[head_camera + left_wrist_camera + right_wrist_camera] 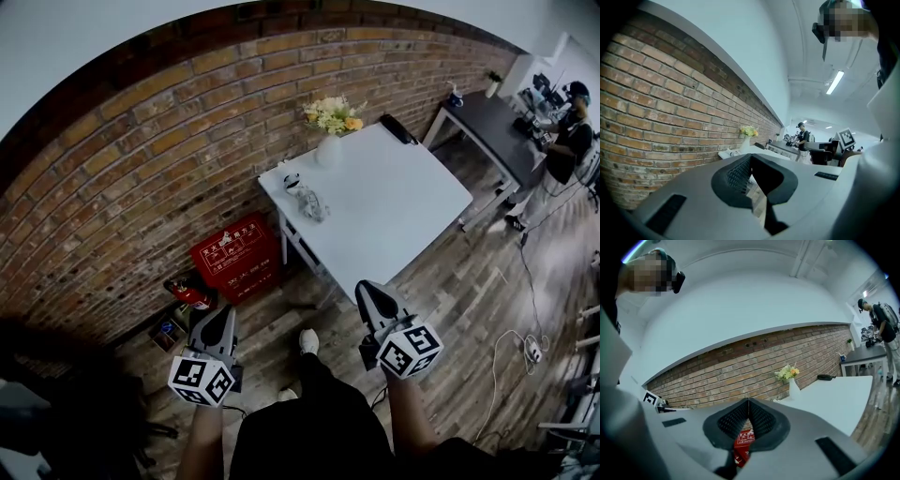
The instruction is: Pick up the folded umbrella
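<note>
A black oblong thing, seemingly the folded umbrella (398,128) (826,377), lies at the far edge of the white table (403,211). A grey patterned bundle (307,200) rests near the table's left edge, by a white vase of flowers (330,141) (792,383). Both grippers hang over the wooden floor, short of the table's near corner. My left gripper (223,314) (751,157) is shut and holds nothing. My right gripper (368,289) (748,401) is also shut and holds nothing, its tip close to the table's near edge.
A brick wall (141,159) runs behind the table. A red crate (236,255) and a fire extinguisher (190,294) stand on the floor by the wall. A dark desk (497,127) with a person (567,141) is at the right. A cable (511,347) lies on the floor.
</note>
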